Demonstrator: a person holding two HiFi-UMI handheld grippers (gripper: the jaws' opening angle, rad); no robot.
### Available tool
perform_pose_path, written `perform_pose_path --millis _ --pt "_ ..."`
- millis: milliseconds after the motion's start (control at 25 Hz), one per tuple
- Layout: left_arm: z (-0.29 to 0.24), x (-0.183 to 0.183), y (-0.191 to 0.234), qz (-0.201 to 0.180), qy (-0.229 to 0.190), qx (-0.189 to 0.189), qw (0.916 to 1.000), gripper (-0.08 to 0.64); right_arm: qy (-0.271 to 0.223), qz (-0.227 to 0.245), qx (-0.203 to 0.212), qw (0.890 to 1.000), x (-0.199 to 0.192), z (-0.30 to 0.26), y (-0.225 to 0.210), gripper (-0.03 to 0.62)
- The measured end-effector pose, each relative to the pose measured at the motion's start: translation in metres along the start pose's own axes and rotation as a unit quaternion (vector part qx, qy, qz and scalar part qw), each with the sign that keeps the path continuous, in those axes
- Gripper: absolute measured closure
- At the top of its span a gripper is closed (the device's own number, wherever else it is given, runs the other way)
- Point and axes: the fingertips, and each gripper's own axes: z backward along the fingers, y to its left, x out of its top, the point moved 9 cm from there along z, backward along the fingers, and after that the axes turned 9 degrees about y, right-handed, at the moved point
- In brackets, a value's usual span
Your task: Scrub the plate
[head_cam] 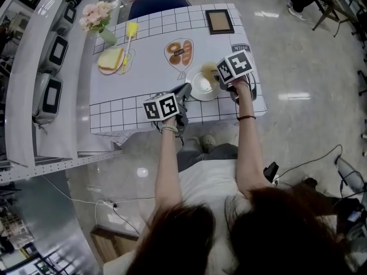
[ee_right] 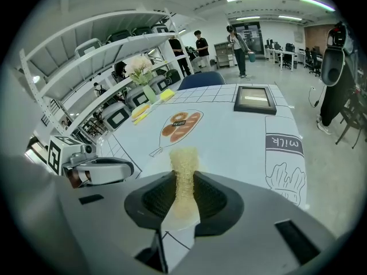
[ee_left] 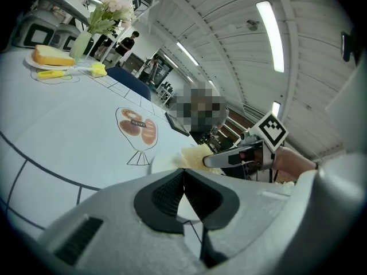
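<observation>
The worktop (head_cam: 143, 79), under a white cloth with grid lines, carries the plate (head_cam: 198, 98) close to its near edge, right in front of you and between your two hands. Your left tongs (ee_left: 183, 173) come at the plate from its left side. Their tips are pressed together, and a sliver of white rim shows in the gap just behind them, so they look clenched on the plate's edge. Your right tongs (ee_right: 184, 179) are closed tight on a strip of yellowish sponge (ee_right: 184, 164) that sticks out past the tips and hangs over the far side of the plate. Whether the sponge touches the plate cannot be told from here. This looks like the scrubbing step itself, with one hand bracing and the other ready to work. Next, you would want to press the sponge flat onto the plate and rub it across, holding the left grip firm so the plate does not skate toward the worktop's edge.
</observation>
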Motion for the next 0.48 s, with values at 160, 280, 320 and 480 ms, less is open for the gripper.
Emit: perform_pose_path --millis 160,280,320,480 --pt "0.0003 -0.001 -0.0015 -0.002 0.004 0.002 1.0 0.549 0.005 0.007 -0.002 1.0 -0.0024 0.0021 0.0003 0.514" --pt "0.0001 -0.0014 -0.0026 -0.002 0.002 -0.001 1.0 0.549 0.005 0.007 -0.001 1.0 -0.0045 0.003 -0.0003 0.514" --pt "0.0001 -0.0017 -0.0033 -0.002 0.003 -0.001 1.0 0.549 0.004 0.006 0.0 1.0 -0.0054 0.0033 -0.0006 0.514" --pt "-0.002 -0.0044 -0.0066 -0.004 0.009 -0.005 0.9999 0.549 0.002 0.001 0.002 1.0 -0.0089 0.0055 -0.0013 0.514"
